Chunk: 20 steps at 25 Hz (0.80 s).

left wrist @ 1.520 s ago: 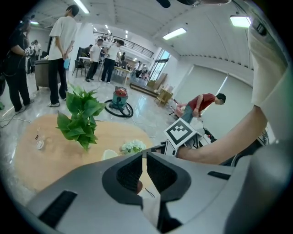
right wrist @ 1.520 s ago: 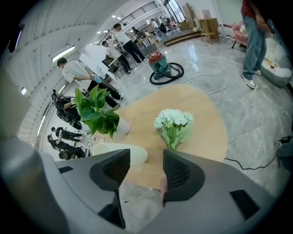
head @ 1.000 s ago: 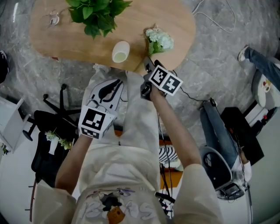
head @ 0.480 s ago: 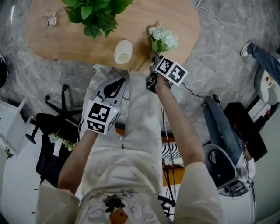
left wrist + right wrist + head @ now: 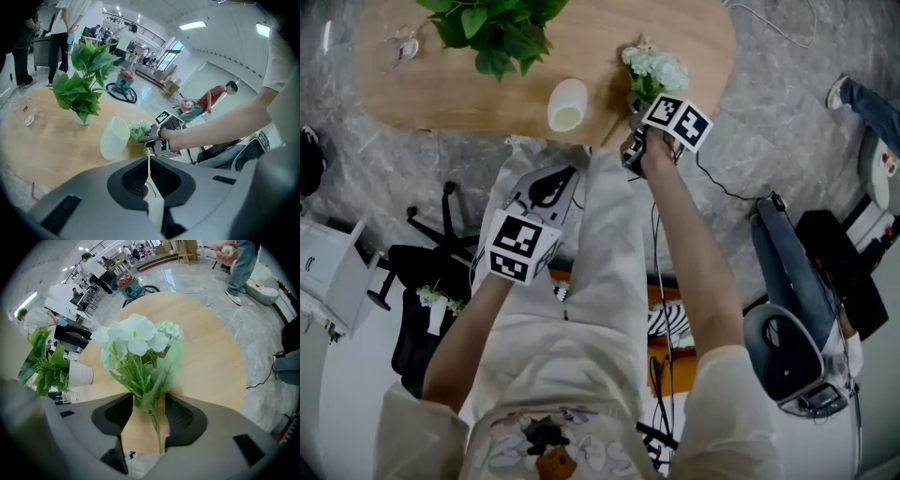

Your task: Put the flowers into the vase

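Observation:
A bunch of white flowers (image 5: 652,67) with green stems lies on the round wooden table (image 5: 441,94) near its right front edge. My right gripper (image 5: 638,103) has reached it. In the right gripper view the flowers (image 5: 138,341) fill the middle, and the stems run between the jaws of the right gripper (image 5: 149,401), which stands open with wood showing beside the stems. The white vase (image 5: 567,103) stands left of the flowers, also visible as the vase (image 5: 114,137). My left gripper (image 5: 553,183) hangs shut and empty off the table, over my lap.
A leafy pot plant (image 5: 492,28) stands behind the vase, with a small glass item (image 5: 403,42) at the far left. A black office chair (image 5: 412,272) is on my left. A seated person (image 5: 787,281) and cables are on my right.
My right gripper has pushed forward to the table edge until the flower stems lie between its jaws. The left gripper has stayed over my lap.

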Each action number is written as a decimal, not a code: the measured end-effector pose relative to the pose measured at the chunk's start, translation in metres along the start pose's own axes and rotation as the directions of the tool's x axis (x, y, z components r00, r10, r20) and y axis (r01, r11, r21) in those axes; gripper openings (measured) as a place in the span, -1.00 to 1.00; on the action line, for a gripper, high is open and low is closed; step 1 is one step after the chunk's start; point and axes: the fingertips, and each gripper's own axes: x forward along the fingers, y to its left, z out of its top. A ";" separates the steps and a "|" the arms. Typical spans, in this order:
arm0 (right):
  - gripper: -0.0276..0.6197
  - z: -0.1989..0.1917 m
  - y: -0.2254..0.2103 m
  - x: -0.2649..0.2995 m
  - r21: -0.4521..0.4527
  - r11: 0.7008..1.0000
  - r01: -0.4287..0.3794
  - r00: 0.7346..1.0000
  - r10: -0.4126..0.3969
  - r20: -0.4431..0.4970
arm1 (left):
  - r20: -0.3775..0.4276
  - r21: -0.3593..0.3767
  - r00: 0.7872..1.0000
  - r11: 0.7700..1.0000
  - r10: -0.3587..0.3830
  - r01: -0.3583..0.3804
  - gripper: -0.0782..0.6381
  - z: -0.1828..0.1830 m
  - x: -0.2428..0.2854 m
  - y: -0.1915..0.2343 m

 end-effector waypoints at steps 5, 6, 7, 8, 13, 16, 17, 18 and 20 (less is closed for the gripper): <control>-0.35 0.002 -0.001 0.005 0.007 1.000 -0.022 1.000 0.022 0.021 | -0.021 0.027 1.000 1.000 -0.013 0.013 -0.75 -0.004 0.003 -0.002; -0.35 0.002 -0.002 0.005 -0.001 1.000 -0.027 0.999 0.027 0.020 | -0.023 0.031 1.000 0.999 -0.015 0.016 -0.75 -0.004 0.004 -0.003; -0.35 0.001 -0.002 0.005 -0.013 0.999 -0.032 0.999 0.033 0.019 | -0.025 0.036 1.000 0.999 -0.018 0.019 -0.75 -0.004 0.004 -0.004; -0.36 0.002 -0.001 0.005 -0.025 0.999 -0.038 0.999 0.039 0.018 | -0.027 0.040 0.999 0.999 -0.020 0.021 -0.75 -0.003 0.005 -0.004; -0.53 0.001 -0.004 0.005 -0.008 0.999 -0.034 0.999 0.034 0.012 | -0.033 0.043 0.999 0.999 -0.028 0.029 -0.75 -0.004 0.004 -0.006; -0.57 0.003 -0.005 0.007 0.011 0.999 -0.030 0.999 0.030 0.017 | -0.030 0.043 0.999 0.999 -0.027 0.029 -0.75 -0.002 0.005 -0.005; -0.57 0.002 -0.006 0.008 0.009 0.999 -0.032 0.999 0.032 0.017 | -0.027 0.041 0.999 0.999 -0.027 0.028 -0.75 -0.001 0.005 -0.005; -0.59 0.002 -0.006 0.008 0.005 0.999 -0.035 0.999 0.035 0.015 | -0.025 0.038 0.999 0.999 -0.026 0.027 -0.75 -0.001 0.005 -0.006; -0.65 0.003 -0.006 0.008 -0.010 0.999 -0.042 0.999 0.043 0.014 | -0.022 0.035 0.999 0.999 -0.028 0.028 -0.75 0.000 0.006 -0.007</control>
